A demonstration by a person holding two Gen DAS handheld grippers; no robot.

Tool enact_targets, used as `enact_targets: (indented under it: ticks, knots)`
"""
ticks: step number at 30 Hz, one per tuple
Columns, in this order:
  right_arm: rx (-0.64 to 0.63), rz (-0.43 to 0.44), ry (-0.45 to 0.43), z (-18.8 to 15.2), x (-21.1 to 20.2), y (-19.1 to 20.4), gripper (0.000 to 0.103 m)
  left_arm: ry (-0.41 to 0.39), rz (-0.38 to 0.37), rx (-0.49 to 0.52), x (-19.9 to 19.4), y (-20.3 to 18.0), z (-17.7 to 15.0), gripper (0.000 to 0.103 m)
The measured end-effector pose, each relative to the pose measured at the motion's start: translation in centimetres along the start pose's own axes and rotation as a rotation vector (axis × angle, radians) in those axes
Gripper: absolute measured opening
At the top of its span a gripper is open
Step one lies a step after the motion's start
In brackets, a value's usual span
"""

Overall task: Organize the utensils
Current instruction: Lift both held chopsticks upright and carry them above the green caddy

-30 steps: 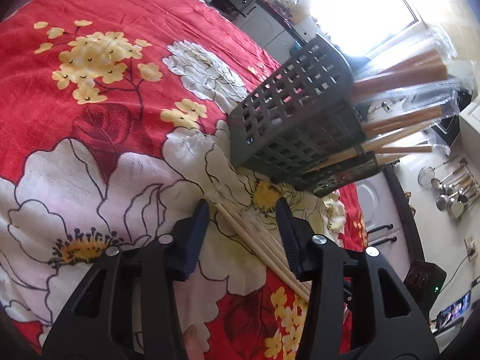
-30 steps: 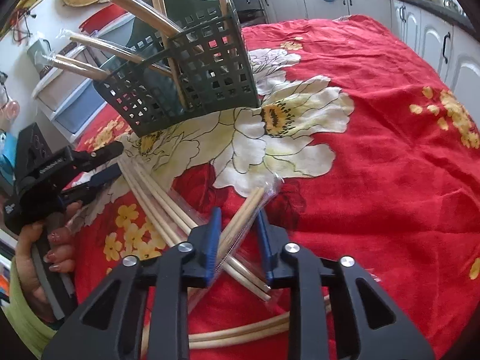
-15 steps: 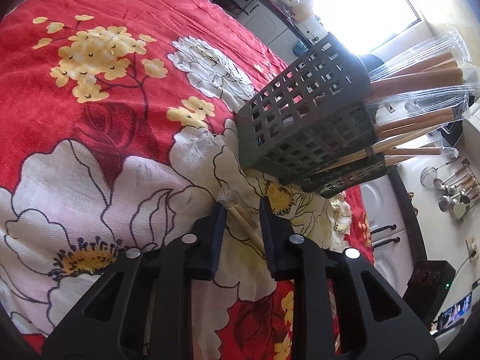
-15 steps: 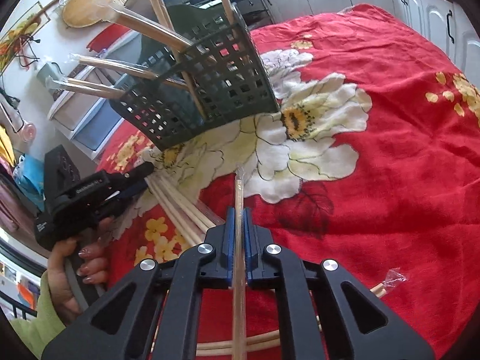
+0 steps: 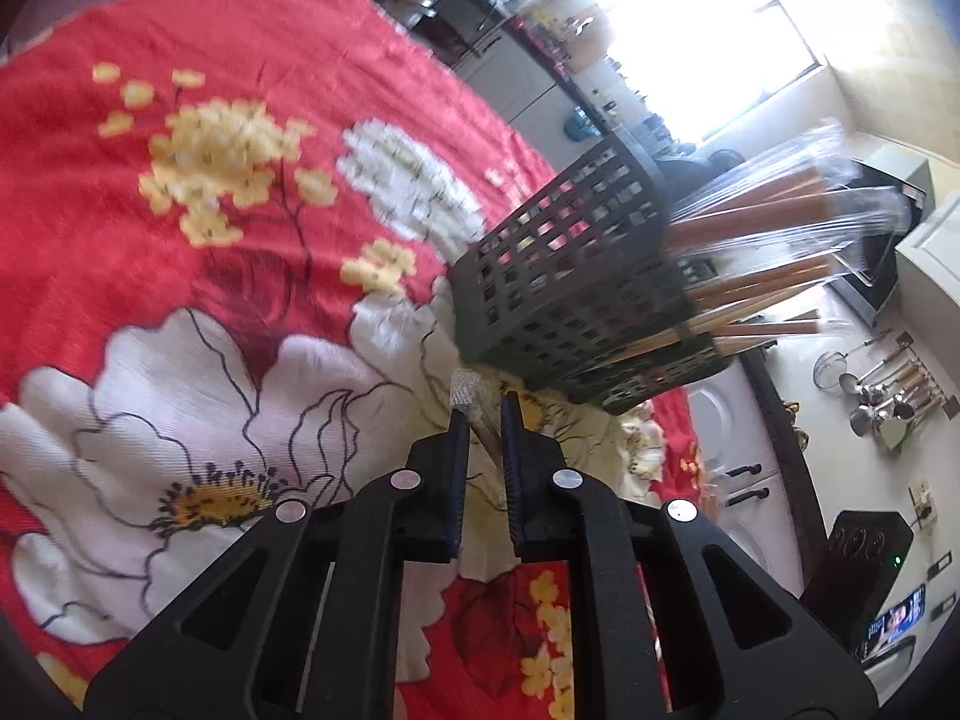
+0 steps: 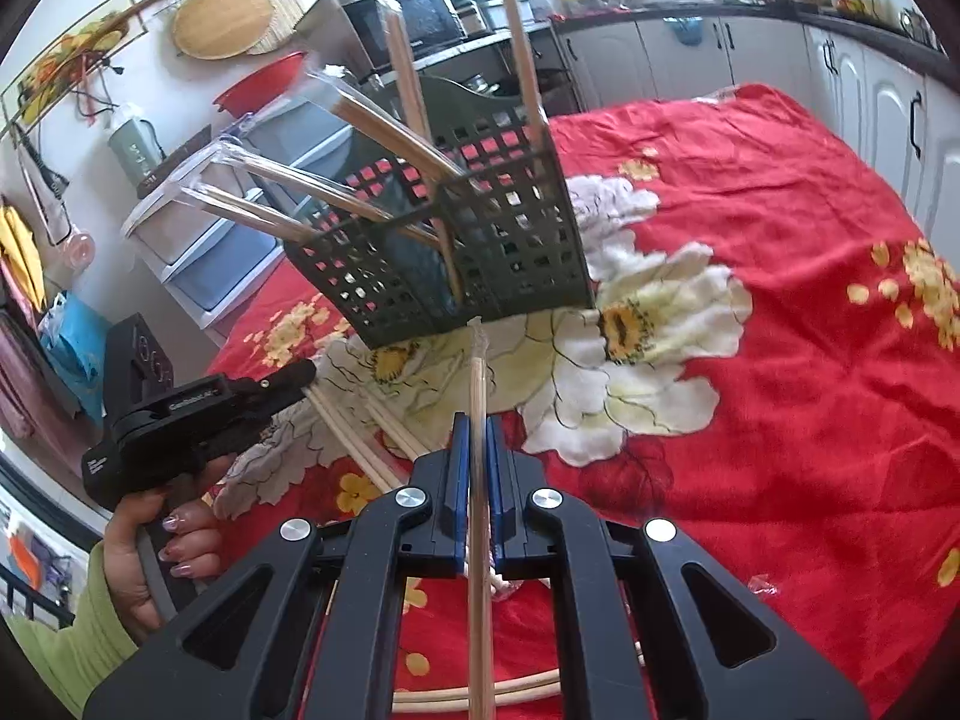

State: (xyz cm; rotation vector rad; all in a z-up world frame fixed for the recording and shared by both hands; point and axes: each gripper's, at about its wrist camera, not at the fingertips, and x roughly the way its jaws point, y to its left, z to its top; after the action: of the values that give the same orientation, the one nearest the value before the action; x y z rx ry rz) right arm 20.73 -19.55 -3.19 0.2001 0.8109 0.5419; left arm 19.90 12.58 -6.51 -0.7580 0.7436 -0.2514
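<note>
A dark green lattice utensil holder (image 5: 576,294) (image 6: 480,252) stands on the red flowered cloth, with several plastic-wrapped wooden utensils (image 5: 774,222) sticking out of it. My left gripper (image 5: 480,414) is shut on a wrapped pair of chopsticks (image 5: 474,405) just in front of the holder. My right gripper (image 6: 478,426) is shut on another wrapped pair of chopsticks (image 6: 478,384), raised above the cloth and pointing at the holder's base. More chopsticks (image 6: 354,438) lie on the cloth beside the left gripper's fingers (image 6: 282,378).
The red flowered cloth (image 6: 780,360) covers the table. Loose chopsticks (image 6: 510,684) lie on it near the front edge under my right gripper. White cabinets (image 6: 870,114) and storage drawers (image 6: 204,264) stand around the table.
Both grippers have closed: the left on a chopstick pair from the cloth, the right on its pair, which it lifted and turned straight toward the holder.
</note>
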Motion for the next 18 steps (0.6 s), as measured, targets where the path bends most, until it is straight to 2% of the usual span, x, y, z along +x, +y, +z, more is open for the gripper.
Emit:
enact_targets:
  ticks: [9,18]
  knots:
    - [-0.061,0.004,-0.043,0.8,-1.1,1.5,0.006,-0.083,-0.039,0.163,-3.8,-4.5,-0.5,0.005]
    - [-0.108,0.014,-0.087,1.6,-2.3,2.8,0.006,-0.125,-0.082,0.223,-5.7,-7.0,-0.6,0.003]
